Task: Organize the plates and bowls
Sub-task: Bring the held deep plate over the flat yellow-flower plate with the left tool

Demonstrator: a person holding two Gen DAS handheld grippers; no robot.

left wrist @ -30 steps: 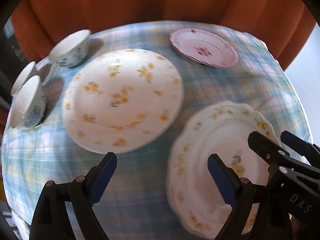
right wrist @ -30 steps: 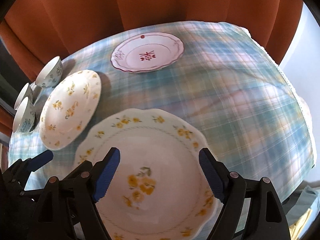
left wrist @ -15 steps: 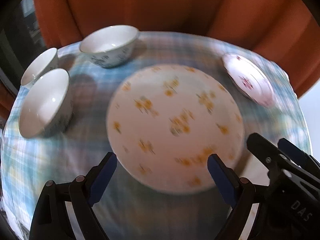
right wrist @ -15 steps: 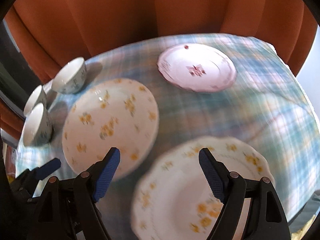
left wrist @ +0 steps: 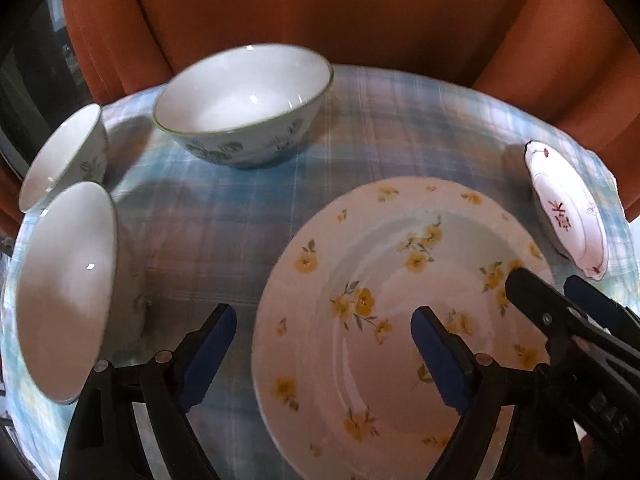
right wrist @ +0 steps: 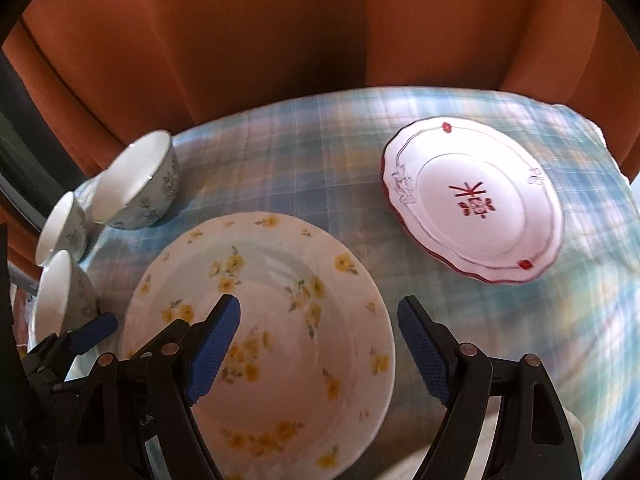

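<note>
A round plate with yellow flowers (left wrist: 400, 300) lies on the blue plaid cloth. My left gripper (left wrist: 324, 332) hovers over its left rim with the jaws wide and closing; the pads touch nothing. My right gripper (right wrist: 320, 316) hangs open above the same plate (right wrist: 280, 320), near its right rim, and also holds nothing. Its fingers (left wrist: 520, 284) reach into the left wrist view from the right. Three white bowls with green leaf print stand at the left: one at the back (left wrist: 244, 104), two by the table edge (left wrist: 64, 156) (left wrist: 68, 288). A white plate with a red motif (right wrist: 476, 200) lies at the back right.
Orange curtains (right wrist: 280, 40) hang right behind the table. The plaid cloth (right wrist: 580, 320) drops over the table edge at the right and the left. A blue pad of the left gripper (right wrist: 92, 328) shows at the lower left of the right wrist view, close to the nearest bowl (right wrist: 60, 300).
Both grippers have swept left across the table, from the scalloped yellow-flowered plate to the round one. The bowls now look larger and closer. The scalloped plate has left the left wrist view.
</note>
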